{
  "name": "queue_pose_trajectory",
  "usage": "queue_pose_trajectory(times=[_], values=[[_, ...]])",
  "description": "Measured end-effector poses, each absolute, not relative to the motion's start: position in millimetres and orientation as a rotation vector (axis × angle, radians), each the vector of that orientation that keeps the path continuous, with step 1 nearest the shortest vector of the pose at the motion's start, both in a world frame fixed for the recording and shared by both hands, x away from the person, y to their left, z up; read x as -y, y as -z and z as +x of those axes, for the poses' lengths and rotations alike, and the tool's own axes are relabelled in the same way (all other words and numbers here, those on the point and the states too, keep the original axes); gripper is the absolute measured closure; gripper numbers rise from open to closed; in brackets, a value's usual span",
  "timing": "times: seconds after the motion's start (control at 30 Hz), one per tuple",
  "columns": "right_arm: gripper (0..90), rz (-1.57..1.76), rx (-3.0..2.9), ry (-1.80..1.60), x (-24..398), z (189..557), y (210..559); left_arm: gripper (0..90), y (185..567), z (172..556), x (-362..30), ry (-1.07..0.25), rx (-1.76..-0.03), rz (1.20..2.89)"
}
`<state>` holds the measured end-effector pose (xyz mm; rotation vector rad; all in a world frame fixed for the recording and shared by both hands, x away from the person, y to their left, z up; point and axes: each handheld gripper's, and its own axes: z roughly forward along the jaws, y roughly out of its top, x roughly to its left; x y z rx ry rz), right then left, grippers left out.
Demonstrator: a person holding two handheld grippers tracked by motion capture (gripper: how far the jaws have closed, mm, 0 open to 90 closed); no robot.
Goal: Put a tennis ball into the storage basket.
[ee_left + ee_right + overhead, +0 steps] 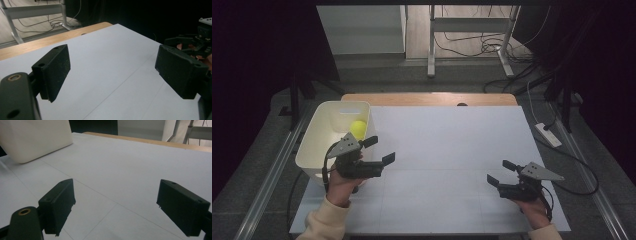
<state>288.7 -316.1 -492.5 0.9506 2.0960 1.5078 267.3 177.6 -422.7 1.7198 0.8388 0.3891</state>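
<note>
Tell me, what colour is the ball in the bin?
Yellow-green; the ball shows best in the high view.

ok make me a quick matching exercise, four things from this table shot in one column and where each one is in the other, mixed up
Things:
1. yellow ball
2. white bin
3. left gripper
4. right gripper

Places:
a. near right part of the sheet
b. inside the bin
c. far left corner of the sheet
d. beside the bin's right wall, jaws apart

Pairs: 1-b, 2-c, 3-d, 4-a

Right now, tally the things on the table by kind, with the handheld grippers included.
Small yellow-green ball: 1
White plastic bin: 1
Black handheld grippers, left gripper and right gripper: 2
Total: 4
</note>
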Motion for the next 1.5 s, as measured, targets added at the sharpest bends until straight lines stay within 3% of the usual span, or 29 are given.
queue_pose_trajectory(times=[0.33,0.5,0.67,0.9,1.5], values=[[14.5,0.948,-2.096,-1.508,317,288,492,14.1,432,255,-167,-0.377,-0.797,1.752],[14.5,0.947,-2.097,-1.507,317,288,492,14.3,437,244,-159,-0.467,-0.772,1.786],[14.5,0.950,-2.097,-1.507,316,286,493,14.8,441,231,-151,-0.469,-0.703,1.831],[14.5,0.949,-2.112,-1.500,314,284,494,14.8,464,227,-149,-0.402,-0.740,1.849],[14.5,0.900,-2.205,-1.469,306,275,503,14.5,499,227,-169,-0.382,-0.810,1.897]])
